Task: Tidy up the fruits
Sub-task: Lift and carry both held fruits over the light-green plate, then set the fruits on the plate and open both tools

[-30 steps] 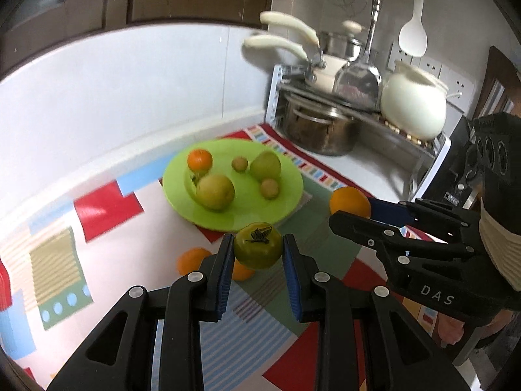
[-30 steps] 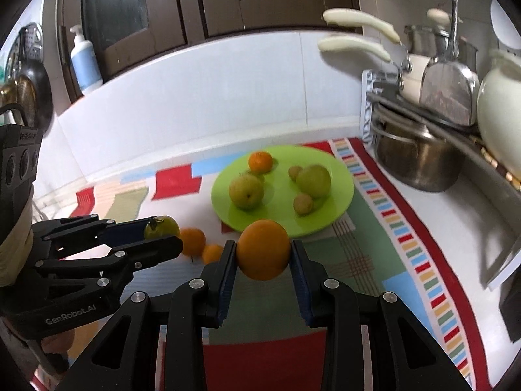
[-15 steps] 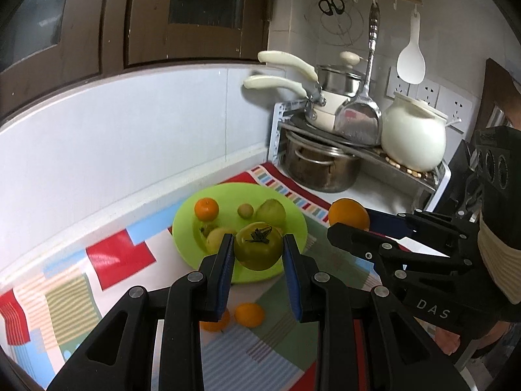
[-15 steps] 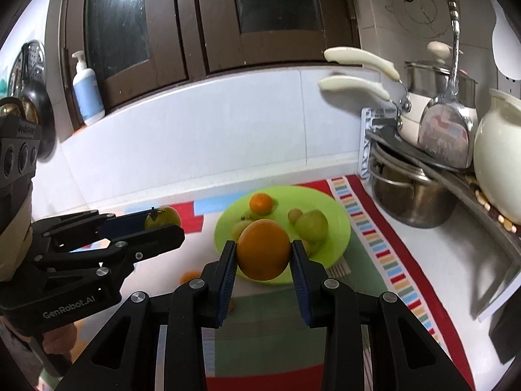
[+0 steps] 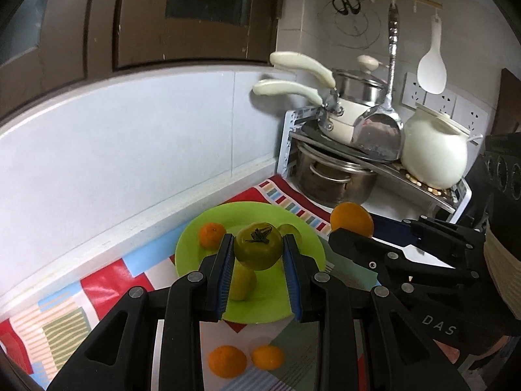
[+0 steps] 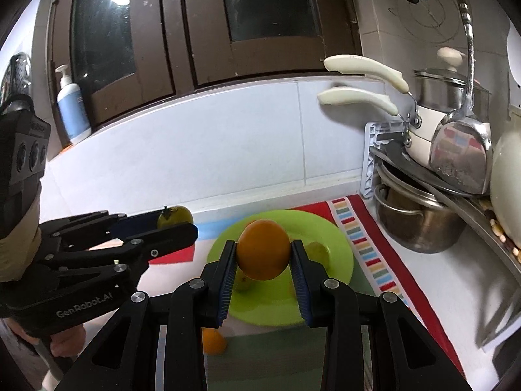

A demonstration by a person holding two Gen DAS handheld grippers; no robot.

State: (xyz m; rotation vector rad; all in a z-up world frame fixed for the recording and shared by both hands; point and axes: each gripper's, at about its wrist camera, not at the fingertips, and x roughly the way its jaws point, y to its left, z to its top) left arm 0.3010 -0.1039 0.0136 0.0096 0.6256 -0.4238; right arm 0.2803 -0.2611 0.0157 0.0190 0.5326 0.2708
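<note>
Kitchen counter w/ a colourful patchwork mat [image 5: 107, 280], white tiled wall behind and dark brown cabinet doors [image 6: 208, 26] above. In the right corner is a metal rack [image 5: 368, 159] w/ a steel pot [image 5: 335, 181] under it, a cream saucepan [image 5: 342, 114] and a white ceramic pot [image 5: 434, 151] on top; a steel spatula [image 5: 379, 130] and a white rice spoon [image 5: 431, 65] hang on the wall. A blue-white soap bottle [image 6: 73, 110] stands on the ledge at the left.

The left gripper [image 5: 259, 252] is closed on a green tomato [image 5: 259, 249], stem up, held between the blue pads above the near part of the green plate [image 5: 270, 303]. The right gripper [image 6: 263, 255] is clamped on a big orange [image 6: 263, 250], also in the air over the plate. In the left view the same orange shows at the tip of the right gripper, to the right of the plate.

On the plate: a small mandarin [image 5: 211, 235] at the back left, a yellow-green fruit [image 5: 241, 282] under the left pads, and another greenish fruit [image 5: 291, 229] partly hidden behind the tomato. More fruit on the plate is covered by the grippers, cannot tell how many.

On the mat, near side of the plate, two small oranges [image 5: 227, 360] lie just beside each other, not touching the plate.
</note>
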